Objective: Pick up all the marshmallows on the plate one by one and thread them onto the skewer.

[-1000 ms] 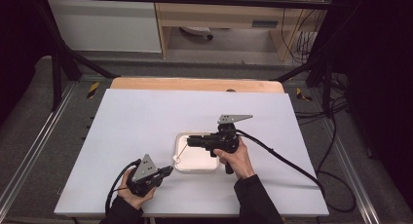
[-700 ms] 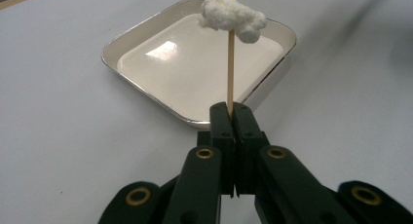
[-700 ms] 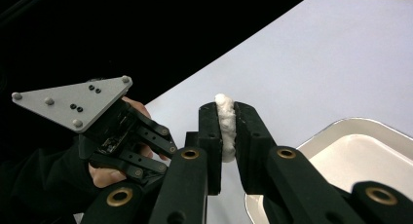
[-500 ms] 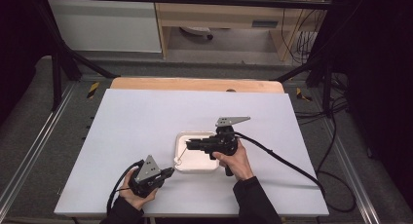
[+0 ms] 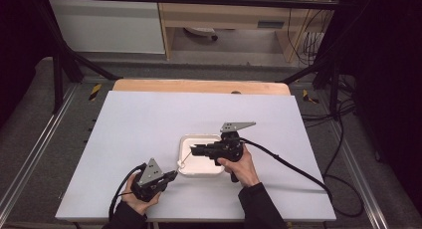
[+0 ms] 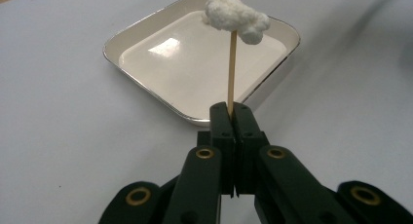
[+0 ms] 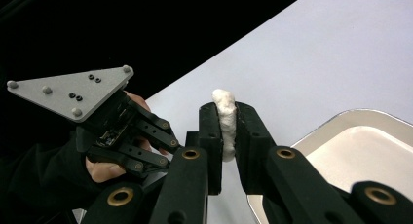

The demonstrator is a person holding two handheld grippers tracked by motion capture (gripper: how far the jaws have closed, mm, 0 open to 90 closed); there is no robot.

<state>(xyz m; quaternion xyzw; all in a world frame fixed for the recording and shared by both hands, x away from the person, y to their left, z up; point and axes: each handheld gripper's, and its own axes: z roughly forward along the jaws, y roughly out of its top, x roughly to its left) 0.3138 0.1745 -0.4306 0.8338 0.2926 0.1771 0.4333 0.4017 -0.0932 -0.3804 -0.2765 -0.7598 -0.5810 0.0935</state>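
Note:
My left gripper (image 6: 234,112) (image 5: 169,176) is shut on the lower end of a thin wooden skewer (image 6: 231,63), near the table's front. A white fluffy lump (image 6: 236,17) sits on the skewer higher up, over the white square tray (image 6: 185,63) (image 5: 201,168). In the high view the skewer (image 5: 185,162) slants up toward my right gripper (image 5: 195,150), which hovers above the tray. My right gripper (image 7: 225,112) is shut on another white fluffy piece (image 7: 224,100). Whether that piece touches the skewer I cannot tell.
The tray (image 7: 370,141) lies mid-table on a white table top (image 5: 149,124) with a wooden strip (image 5: 199,85) along the back. The right gripper's black cable (image 5: 288,164) trails off to the right. Metal rails flank the table.

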